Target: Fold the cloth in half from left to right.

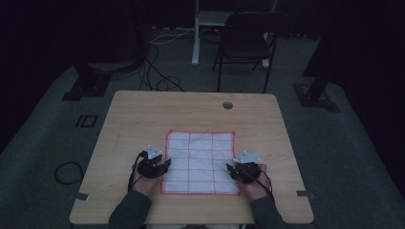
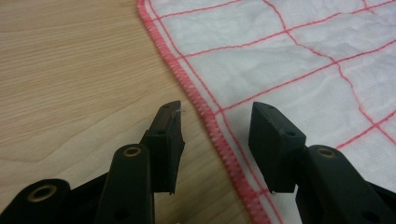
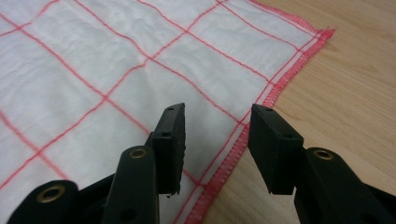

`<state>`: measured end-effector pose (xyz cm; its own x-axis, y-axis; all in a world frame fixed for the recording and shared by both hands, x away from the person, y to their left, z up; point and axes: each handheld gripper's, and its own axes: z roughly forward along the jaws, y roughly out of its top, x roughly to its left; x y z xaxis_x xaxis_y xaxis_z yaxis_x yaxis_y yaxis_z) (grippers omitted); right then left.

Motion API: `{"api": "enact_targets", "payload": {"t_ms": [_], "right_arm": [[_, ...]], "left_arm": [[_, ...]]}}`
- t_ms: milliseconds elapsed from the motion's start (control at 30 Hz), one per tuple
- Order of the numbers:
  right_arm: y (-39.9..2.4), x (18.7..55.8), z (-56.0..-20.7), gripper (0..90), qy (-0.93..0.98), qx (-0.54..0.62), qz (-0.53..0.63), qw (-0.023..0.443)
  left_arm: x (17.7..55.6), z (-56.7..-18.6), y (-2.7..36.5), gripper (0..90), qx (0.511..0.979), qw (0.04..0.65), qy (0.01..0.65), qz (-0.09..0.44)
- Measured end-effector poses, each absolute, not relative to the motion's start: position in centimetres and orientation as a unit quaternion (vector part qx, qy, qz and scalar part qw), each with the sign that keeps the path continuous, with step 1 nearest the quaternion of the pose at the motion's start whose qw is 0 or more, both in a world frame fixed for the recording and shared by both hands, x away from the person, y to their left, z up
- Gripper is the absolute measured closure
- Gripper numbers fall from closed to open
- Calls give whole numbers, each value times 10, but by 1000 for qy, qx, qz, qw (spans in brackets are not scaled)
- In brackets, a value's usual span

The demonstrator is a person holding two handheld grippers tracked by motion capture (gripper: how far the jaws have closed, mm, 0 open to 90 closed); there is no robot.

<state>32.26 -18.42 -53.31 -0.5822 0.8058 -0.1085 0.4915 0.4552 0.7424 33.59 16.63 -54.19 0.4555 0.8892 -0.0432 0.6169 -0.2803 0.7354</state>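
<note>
While the cloth (image 1: 200,162) lies flat on the table (image 1: 143,119), a gripper waits at each side of it.

Both sets of jaws are spread wide and pinch nothing. The left gripper (image 2: 215,123) sits over the cloth's red left edge, one jaw above wood, one above cloth. The right gripper (image 3: 217,123) sits the same way over the right edge. The cloth is white with red lines, near the person.
</note>
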Motion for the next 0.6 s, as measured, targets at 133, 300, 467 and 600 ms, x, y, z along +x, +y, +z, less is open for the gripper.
{"api": "enact_targets", "payload": {"t_ms": [133, 300, 467, 600], "right_arm": [[-184, 328, -536, 571, 815, 405, 348, 224], [-185, 331, -539, 571, 813, 410, 349, 220], [-186, 333, -540, 571, 810, 413, 352, 221], [-186, 333, -539, 571, 809, 415, 353, 220]], "left_arm": [[337, -542, 162, 550, 776, 355, 484, 193], [337, -543, 158, 552, 772, 357, 489, 196], [337, -542, 158, 626, 771, 353, 494, 191], [334, -541, 160, 756, 773, 354, 492, 186]]}}
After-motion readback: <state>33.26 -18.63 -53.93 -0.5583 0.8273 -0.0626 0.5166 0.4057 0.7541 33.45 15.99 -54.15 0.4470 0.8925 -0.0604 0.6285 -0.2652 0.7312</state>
